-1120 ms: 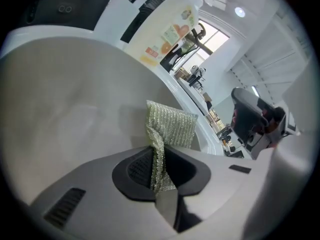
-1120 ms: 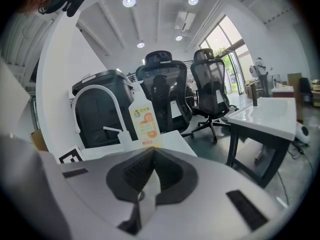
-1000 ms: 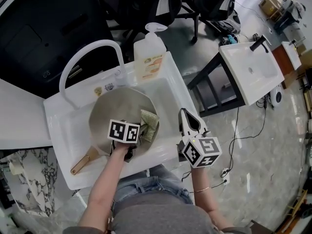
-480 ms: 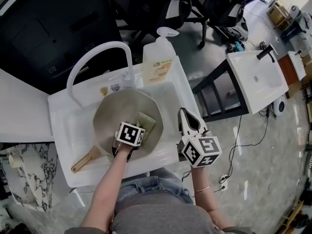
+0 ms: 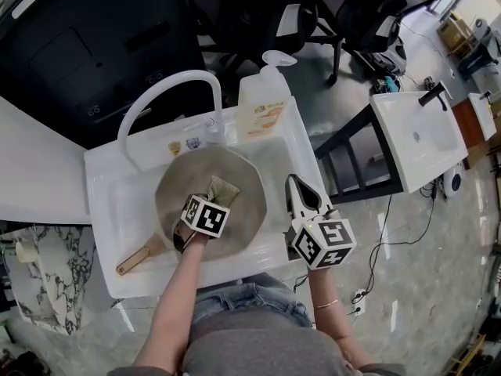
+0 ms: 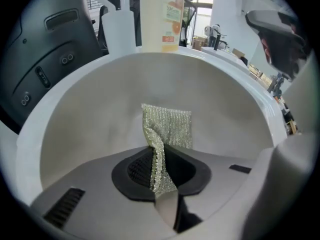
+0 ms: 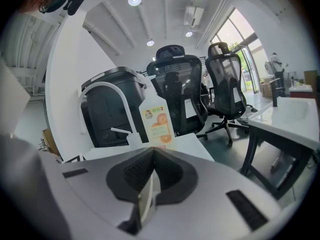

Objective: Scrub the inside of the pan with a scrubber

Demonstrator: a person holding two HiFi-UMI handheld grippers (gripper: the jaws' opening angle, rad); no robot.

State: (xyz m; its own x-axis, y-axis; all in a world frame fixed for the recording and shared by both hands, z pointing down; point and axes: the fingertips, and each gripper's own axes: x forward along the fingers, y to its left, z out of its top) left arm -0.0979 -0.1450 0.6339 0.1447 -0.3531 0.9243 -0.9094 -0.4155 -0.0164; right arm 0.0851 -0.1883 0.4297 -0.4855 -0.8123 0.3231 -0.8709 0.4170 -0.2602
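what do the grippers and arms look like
Both the left gripper and right gripper carry a white cube with black square markers. Their bodies are pale grey with ridged black pads. No sleeves cover the arms. A thin bracelet circles the right wrist.

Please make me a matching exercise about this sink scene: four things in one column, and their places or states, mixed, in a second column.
Things:
1. scrubber
2. pan
3. pump bottle
4. right gripper

Places or states:
A. grey, with a brown handle
B. jaws shut, empty
C. stands at the back edge of the sink
D. pinched by the left gripper

Pairs: 1-D, 2-A, 3-C, 4-B.
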